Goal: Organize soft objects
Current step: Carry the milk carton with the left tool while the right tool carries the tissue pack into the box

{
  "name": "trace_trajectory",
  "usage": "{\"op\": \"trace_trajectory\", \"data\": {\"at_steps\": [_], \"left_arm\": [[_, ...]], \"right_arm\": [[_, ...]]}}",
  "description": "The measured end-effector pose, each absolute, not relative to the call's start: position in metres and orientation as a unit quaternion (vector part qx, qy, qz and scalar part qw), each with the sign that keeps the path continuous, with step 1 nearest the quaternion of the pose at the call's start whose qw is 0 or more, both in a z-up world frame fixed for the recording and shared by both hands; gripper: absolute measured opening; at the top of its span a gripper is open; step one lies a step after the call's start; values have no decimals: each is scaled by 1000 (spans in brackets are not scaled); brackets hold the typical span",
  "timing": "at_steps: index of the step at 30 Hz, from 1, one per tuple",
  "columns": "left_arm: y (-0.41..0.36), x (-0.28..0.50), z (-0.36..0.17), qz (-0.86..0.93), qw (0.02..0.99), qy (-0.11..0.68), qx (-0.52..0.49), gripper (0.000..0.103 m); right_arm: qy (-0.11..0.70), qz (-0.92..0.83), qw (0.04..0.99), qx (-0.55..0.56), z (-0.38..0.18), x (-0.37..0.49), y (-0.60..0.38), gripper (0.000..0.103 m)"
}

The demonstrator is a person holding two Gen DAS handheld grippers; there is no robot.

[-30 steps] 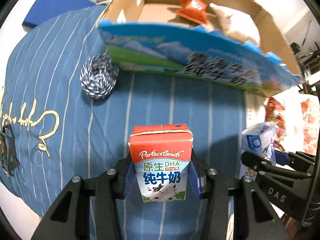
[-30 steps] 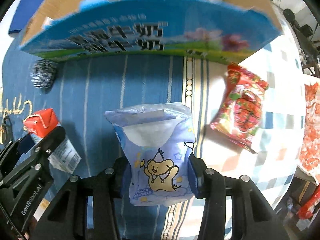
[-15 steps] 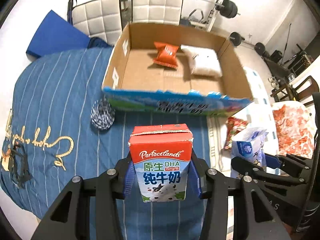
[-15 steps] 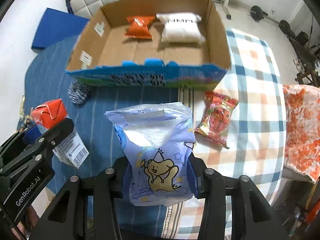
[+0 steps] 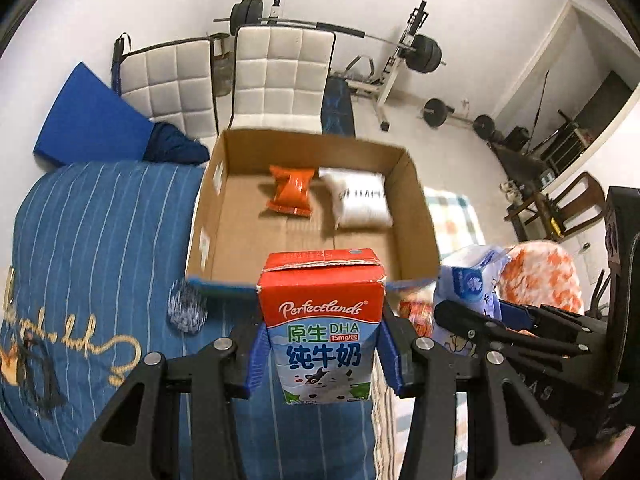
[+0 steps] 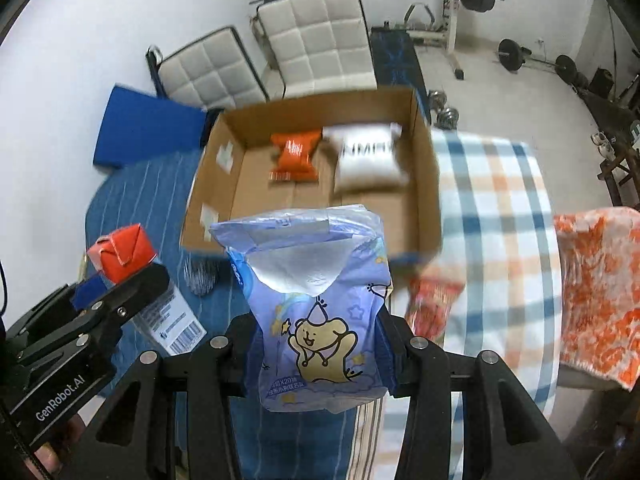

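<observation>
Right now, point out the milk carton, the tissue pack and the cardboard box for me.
milk carton (image 5: 320,328), left wrist view, on its printed front face.
tissue pack (image 6: 320,320), right wrist view, on its cartoon bear print.
cardboard box (image 6: 424,184), right wrist view, on its right inner wall.

Snack bag — in box, left of pillow pack

Two white quilted chairs and a barbell rack stand against a white wall.
</observation>
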State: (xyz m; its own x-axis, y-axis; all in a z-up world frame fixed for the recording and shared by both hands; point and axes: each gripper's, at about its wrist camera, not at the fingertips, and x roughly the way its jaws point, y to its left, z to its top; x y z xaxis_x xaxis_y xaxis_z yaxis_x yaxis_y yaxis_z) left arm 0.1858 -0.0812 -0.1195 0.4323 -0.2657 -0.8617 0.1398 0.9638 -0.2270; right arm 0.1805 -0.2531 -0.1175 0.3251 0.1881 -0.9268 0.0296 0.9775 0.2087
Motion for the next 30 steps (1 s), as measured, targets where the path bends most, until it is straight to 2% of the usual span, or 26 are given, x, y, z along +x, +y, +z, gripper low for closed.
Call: {"op": "trace_trajectory", "data": {"at_steps": [7, 16, 22, 30], "left_arm": [[-79, 259, -140, -122, 828, 544, -62, 43], [-82, 343, -247, -103, 757, 643, -60, 43], [-102, 367, -310, -119, 698, 702, -74, 43], [-126, 380, -357, -149, 637, 745, -128, 44]], "right_arm": [[592, 36, 798, 105, -146, 251, -267, 48], [666, 4, 741, 87, -251, 327, -262, 48], [702, -6, 709, 69, -307, 348, -262, 48], [730, 8, 680, 64, -342, 350, -269, 49]]}}
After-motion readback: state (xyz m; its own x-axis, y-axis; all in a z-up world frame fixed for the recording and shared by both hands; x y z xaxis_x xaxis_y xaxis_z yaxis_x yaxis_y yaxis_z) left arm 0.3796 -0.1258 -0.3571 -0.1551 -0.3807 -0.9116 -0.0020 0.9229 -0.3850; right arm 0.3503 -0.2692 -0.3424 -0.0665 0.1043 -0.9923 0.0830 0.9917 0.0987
